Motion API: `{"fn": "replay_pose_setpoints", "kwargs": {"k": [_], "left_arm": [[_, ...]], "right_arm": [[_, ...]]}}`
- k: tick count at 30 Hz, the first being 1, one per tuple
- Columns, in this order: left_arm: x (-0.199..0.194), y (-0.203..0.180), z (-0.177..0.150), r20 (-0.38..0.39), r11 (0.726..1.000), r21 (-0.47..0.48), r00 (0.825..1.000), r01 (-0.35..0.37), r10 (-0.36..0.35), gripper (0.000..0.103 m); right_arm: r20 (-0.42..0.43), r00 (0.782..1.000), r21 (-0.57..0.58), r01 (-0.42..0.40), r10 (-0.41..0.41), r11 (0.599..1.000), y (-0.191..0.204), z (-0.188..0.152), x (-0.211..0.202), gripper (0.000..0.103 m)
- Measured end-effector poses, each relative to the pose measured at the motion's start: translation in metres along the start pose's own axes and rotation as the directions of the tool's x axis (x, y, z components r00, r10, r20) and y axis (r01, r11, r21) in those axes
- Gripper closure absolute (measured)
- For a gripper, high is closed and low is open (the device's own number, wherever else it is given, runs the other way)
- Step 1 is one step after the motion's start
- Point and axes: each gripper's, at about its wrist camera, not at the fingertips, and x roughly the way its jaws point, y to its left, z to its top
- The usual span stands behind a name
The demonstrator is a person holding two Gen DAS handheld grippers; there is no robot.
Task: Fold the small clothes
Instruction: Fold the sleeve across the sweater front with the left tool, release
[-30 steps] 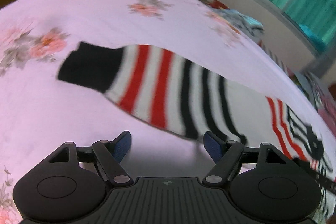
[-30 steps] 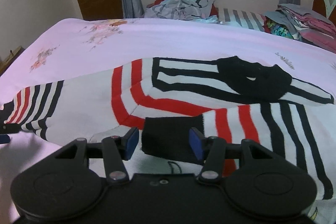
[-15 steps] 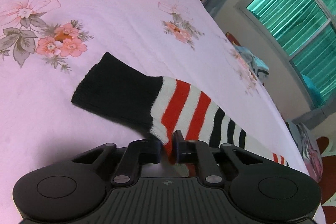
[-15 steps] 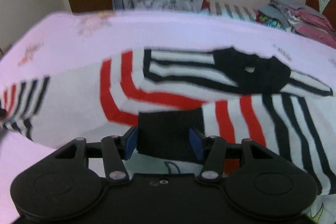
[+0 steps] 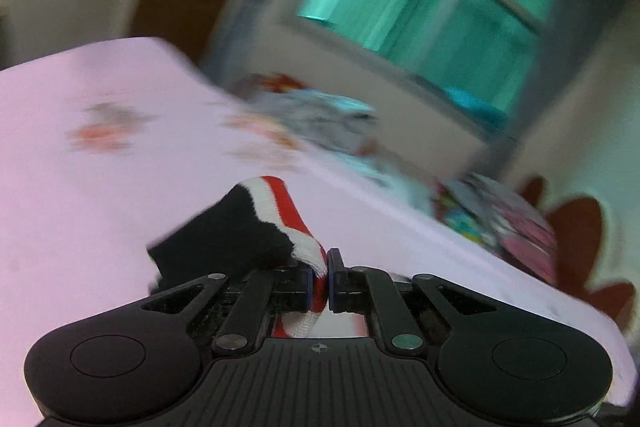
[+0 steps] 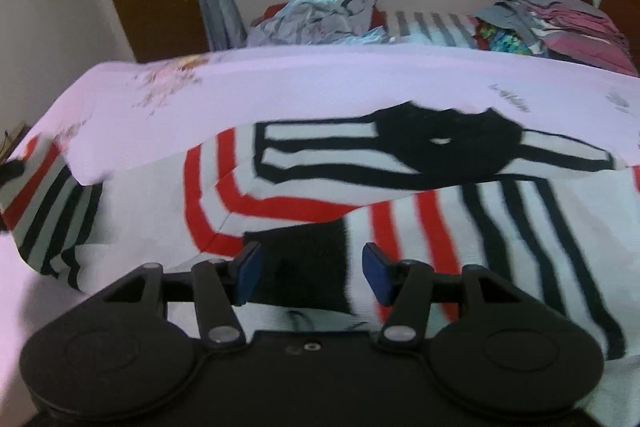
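Left tool (image 5: 319, 281): clenched on the striped sleeve (image 5: 288, 223), which is raised off the bed (image 5: 80, 187).
Right tool (image 6: 311, 273): held released above the sweater (image 6: 400, 195), its black cuff (image 6: 304, 263) seen between the pads.
Sweater: spread on the bed.

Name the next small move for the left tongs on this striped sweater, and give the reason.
Probably carry the pinched sleeve across onto the sweater body. The left tongs are shut on its striped edge, with the black cuff lifted off the pink sheet, while the other sleeve's cuff already lies folded onto the body between the open right tongs.
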Motion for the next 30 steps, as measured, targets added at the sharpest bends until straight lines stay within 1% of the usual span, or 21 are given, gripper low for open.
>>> {"fn": "replay_pose_setpoints", "kwargs": {"k": [2, 3, 5, 6, 8, 9, 10, 11, 12, 14, 15, 16, 17, 18, 19, 22, 23, 25, 27, 29, 30], "left_arm": [[0.016, -0.037, -0.005, -0.046, 0.995, 0.065, 0.996, 0.079, -0.076, 0.097], [0.025, -0.058, -0.011, -0.075, 0.987, 0.104, 0.991, 0.118, -0.111, 0.097], [0.044, -0.097, -0.029, -0.171, 0.963, 0.178, 0.970, 0.203, -0.173, 0.097], [0.052, -0.110, -0.038, -0.208, 0.952, 0.205, 0.961, 0.227, -0.185, 0.097], [0.072, -0.139, -0.062, -0.330, 0.918, 0.266, 0.923, 0.294, -0.199, 0.097], [0.074, -0.148, -0.071, -0.361, 0.915, 0.279, 0.915, 0.291, -0.181, 0.097], [0.079, -0.157, -0.079, -0.403, 0.903, 0.303, 0.899, 0.305, -0.169, 0.096], [0.078, -0.163, -0.086, -0.424, 0.896, 0.318, 0.892, 0.311, -0.158, 0.096], [0.070, -0.165, -0.092, -0.424, 0.894, 0.320, 0.892, 0.312, -0.159, 0.096], [0.060, -0.164, -0.090, -0.421, 0.895, 0.316, 0.892, 0.313, -0.164, 0.084], [0.049, -0.166, -0.089, -0.411, 0.897, 0.320, 0.898, 0.304, -0.158, 0.063], [0.042, -0.160, -0.086, -0.393, 0.901, 0.325, 0.908, 0.286, -0.147, 0.045], [0.033, -0.154, -0.083, -0.367, 0.908, 0.327, 0.920, 0.262, -0.134, 0.041], [0.023, -0.145, -0.080, -0.339, 0.915, 0.328, 0.933, 0.235, -0.118, 0.039], [0.014, -0.135, -0.077, -0.318, 0.922, 0.328, 0.943, 0.207, -0.098, 0.039], [0.000, -0.104, -0.072, -0.271, 0.933, 0.338, 0.962, 0.121, -0.027, 0.039], [-0.003, -0.092, -0.071, -0.261, 0.936, 0.339, 0.965, 0.092, 0.000, 0.039], [-0.009, -0.070, -0.070, -0.250, 0.944, 0.329, 0.967, 0.032, 0.055, 0.039], [-0.009, -0.052, -0.074, -0.255, 0.948, 0.317, 0.962, -0.012, 0.097, 0.039], [-0.007, -0.041, -0.082, -0.258, 0.946, 0.323, 0.958, -0.039, 0.128, 0.039], [-0.004, -0.038, -0.086, -0.254, 0.942, 0.331, 0.957, -0.052, 0.142, 0.039]], "right_arm": [[0.014, 1.000, 0.019, 0.016, -0.016, 1.000, -0.013, 0.000, -0.010, 0.049], [0.019, 1.000, 0.030, 0.024, -0.024, 0.999, -0.020, -0.001, -0.013, 0.049], [0.024, 0.999, 0.052, 0.046, -0.048, 0.998, -0.035, -0.003, -0.021, 0.049], [0.023, 0.998, 0.063, 0.058, -0.059, 0.996, -0.043, -0.006, -0.025, 0.048], [0.022, 0.996, 0.089, 0.079, -0.081, 0.993, -0.057, -0.010, -0.031, 0.047], [0.020, 0.996, 0.102, 0.089, -0.092, 0.991, -0.065, -0.012, -0.035, 0.046], [0.018, 0.995, 0.112, 0.093, -0.096, 0.989, -0.070, -0.014, -0.038, 0.043], [0.017, 0.995, 0.120, 0.094, -0.096, 0.988, -0.075, -0.016, -0.040, 0.042], [0.019, 0.995, 0.128, 0.094, -0.098, 0.987, -0.079, -0.016, -0.043, 0.041], [0.026, 0.995, 0.134, 0.087, -0.091, 0.987, -0.082, -0.017, -0.045, 0.041], [0.029, 0.996, 0.134, 0.081, -0.086, 0.988, -0.082, -0.016, -0.045, 0.040], [0.031, 0.996, 0.132, 0.073, -0.078, 0.989, -0.081, -0.015, -0.044, 0.038], [0.034, 0.997, 0.129, 0.059, -0.064, 0.990, -0.077, -0.014, -0.043, 0.037], [0.035, 0.998, 0.120, 0.041, -0.045, 0.992, -0.071, -0.013, -0.040, 0.034], [0.035, 0.999, 0.109, 0.026, -0.030, 0.994, -0.065, -0.011, -0.039, 0.032], [0.025, 0.999, 0.051, -0.021, 0.020, 0.999, -0.040, -0.008, -0.029, 0.029], [0.017, 0.999, 0.033, -0.034, 0.034, 0.999, -0.031, -0.008, -0.024, 0.028], [-0.001, 0.999, -0.011, -0.047, 0.047, 0.999, -0.015, -0.008, -0.013, 0.026], [-0.021, 0.999, -0.069, -0.025, 0.024, 0.997, 0.001, -0.009, 0.000, 0.026], [-0.029, 1.000, -0.111, -0.003, 0.000, 0.994, 0.011, -0.009, 0.012, 0.027], [-0.033, 0.999, -0.125, 0.005, -0.009, 0.992, 0.015, -0.008, 0.017, 0.029]]}}
